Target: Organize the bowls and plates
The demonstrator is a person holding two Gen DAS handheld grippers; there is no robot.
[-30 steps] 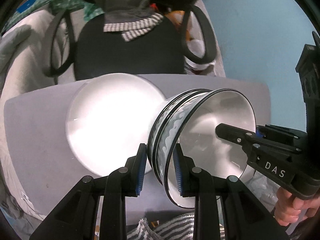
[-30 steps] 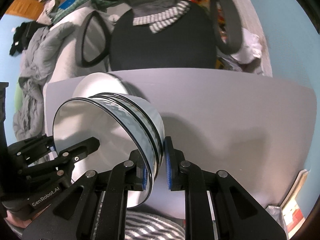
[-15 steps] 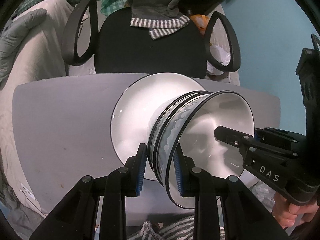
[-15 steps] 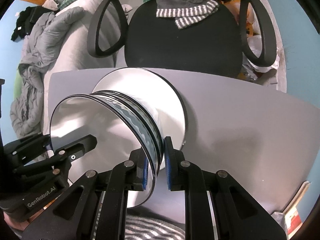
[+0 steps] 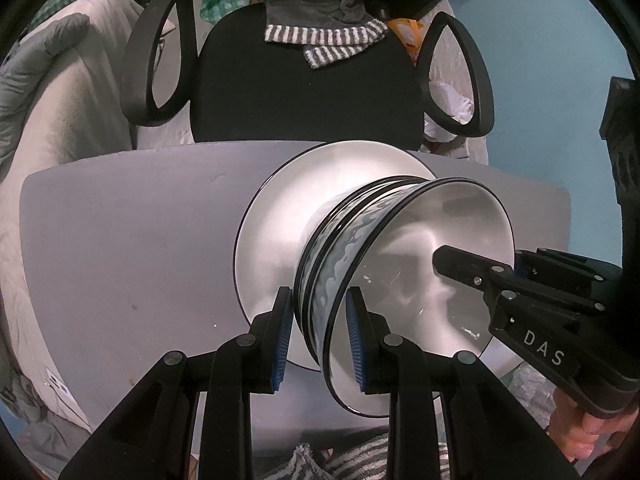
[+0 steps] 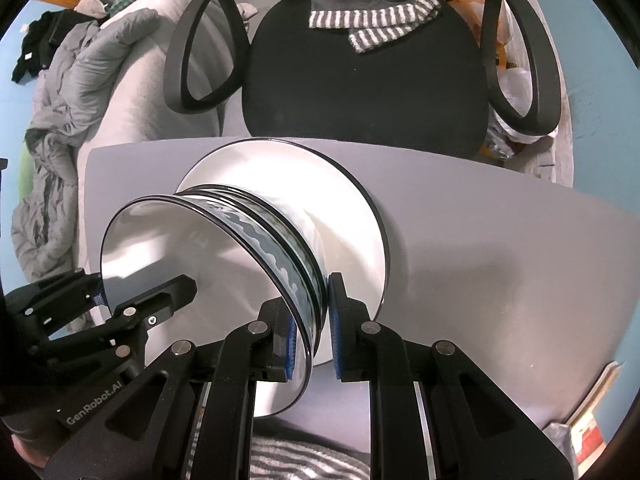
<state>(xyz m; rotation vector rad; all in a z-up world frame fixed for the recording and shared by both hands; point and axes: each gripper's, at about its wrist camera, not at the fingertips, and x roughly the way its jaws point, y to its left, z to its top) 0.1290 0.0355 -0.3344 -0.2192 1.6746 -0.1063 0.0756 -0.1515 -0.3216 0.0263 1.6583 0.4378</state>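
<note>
Left gripper (image 5: 318,330) and right gripper (image 6: 312,330) clamp opposite rims of stacked bowls (image 5: 420,280); plate (image 5: 276,240) beneath.

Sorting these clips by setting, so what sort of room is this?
Most likely a bedroom or home office rather than a kitchen. A black office chair stands behind the grey table, a rumpled grey blanket lies off to one side, and clothes are piled in the background.

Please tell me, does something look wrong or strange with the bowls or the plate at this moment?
Nothing looks damaged or spilled. The stack of bowls is held by its rim between the left gripper and the right gripper, over the white plate on the grey table. The bowls look nested evenly.
</note>
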